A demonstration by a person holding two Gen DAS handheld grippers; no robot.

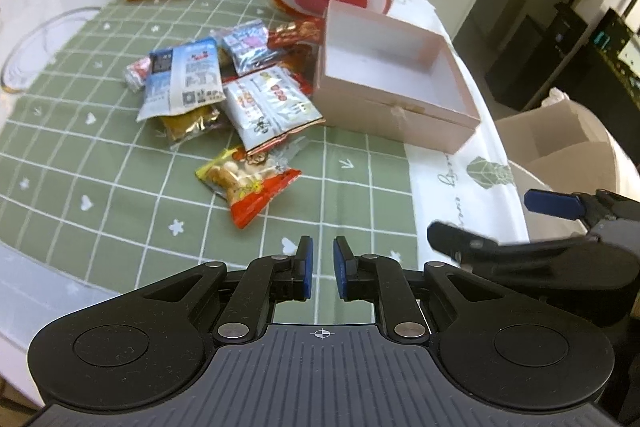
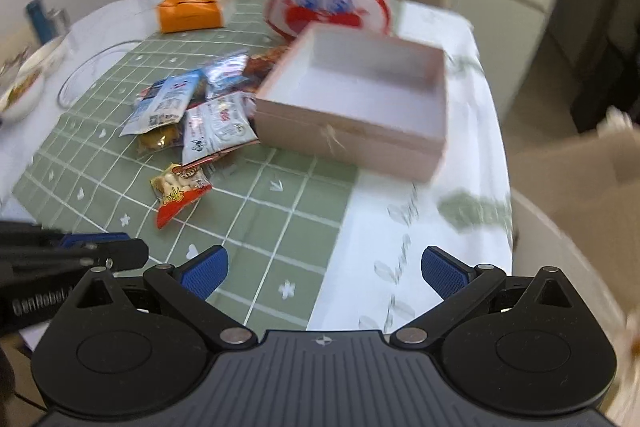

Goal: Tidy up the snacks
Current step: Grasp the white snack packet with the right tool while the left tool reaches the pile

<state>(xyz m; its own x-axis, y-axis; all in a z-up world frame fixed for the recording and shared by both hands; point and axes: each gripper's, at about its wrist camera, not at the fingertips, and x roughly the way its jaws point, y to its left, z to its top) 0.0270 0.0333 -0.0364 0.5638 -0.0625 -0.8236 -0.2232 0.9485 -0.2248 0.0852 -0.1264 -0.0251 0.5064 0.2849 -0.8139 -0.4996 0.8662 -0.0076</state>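
Loose foil and plastic snack packets [image 1: 224, 95] are heaped on the green checked tabletop [image 1: 100, 195] just beside the open, empty pale pink cardboard box [image 1: 394, 83], judged their destination, while the left gripper [image 1: 320, 259] is kept nearly shut and empty, the right gripper [image 2: 322, 267] spread wide, nothing held.

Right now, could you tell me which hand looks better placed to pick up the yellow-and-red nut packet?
Probably the left. The left gripper points almost straight at the yellow-and-red nut packet, though its fingers are nearly shut. The right gripper is open, but faces the open pink cardboard box.
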